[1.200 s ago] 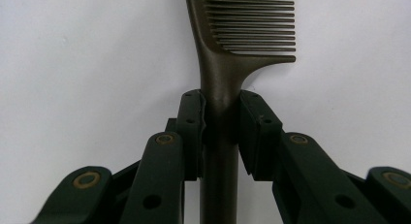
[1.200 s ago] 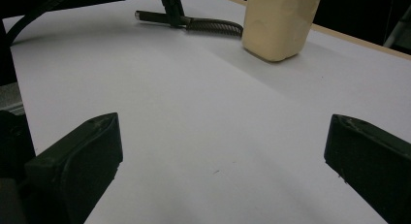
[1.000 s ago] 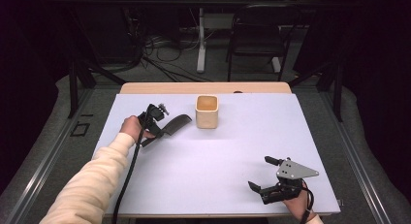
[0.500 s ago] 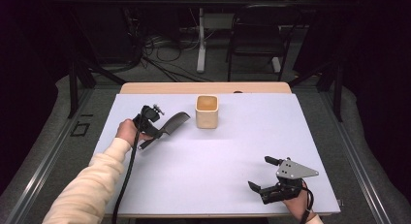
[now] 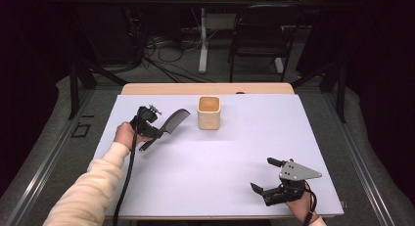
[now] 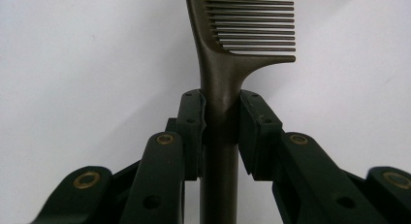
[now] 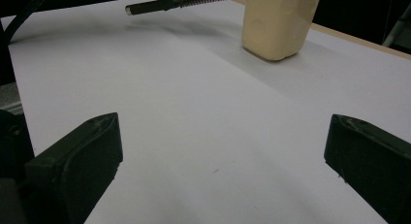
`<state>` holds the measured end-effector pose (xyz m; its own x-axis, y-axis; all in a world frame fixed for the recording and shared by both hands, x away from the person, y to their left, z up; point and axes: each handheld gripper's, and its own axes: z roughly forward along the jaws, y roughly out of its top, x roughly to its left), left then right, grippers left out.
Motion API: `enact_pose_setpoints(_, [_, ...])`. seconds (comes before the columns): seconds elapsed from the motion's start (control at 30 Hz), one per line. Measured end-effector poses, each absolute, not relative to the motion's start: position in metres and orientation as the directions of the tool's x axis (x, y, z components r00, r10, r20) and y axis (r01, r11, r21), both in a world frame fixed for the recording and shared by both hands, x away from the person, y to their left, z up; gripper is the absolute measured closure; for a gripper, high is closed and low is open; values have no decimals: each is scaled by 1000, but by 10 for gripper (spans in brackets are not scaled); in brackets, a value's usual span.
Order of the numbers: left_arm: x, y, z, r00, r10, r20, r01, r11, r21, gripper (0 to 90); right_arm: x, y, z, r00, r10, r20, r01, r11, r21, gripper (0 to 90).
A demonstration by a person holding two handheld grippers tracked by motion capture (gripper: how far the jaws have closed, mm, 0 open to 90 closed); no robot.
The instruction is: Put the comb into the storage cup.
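Comb [image 5: 172, 122] has lifted and swung nearer the cup [image 5: 209, 112].
Left tongs [image 5: 152, 128] clench its handle, teeth end pointing toward the cup; right tongs [image 5: 266, 186] rest released on the bench [image 5: 205, 167].

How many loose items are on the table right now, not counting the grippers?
2. The comb is clamped by its handle in the left gripper, at the table's far left. The beige cup stands just to its right, near the far edge. Nothing visible inside the cup.
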<state>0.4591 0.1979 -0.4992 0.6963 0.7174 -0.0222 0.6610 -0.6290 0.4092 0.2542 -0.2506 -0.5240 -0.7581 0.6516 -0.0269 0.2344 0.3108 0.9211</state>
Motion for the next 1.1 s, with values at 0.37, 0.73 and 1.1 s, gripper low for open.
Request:
enact_pose_setpoints(0.37, [450,202,-495,685,729,-12,639,-592,492,724,254,-251,-524,-757,653,-25,237,311,921,0])
enact_pose_setpoints(0.73, [446,206,-493,668,744,-32,624,-535,569,725,255,-251,-524,-757,653,-26,237,311,920,0])
enact_pose_setpoints(1.1, [444,207,-492,654,755,-42,603,-487,631,725,254,-251,-524,-758,651,-25,236,310,921,0])
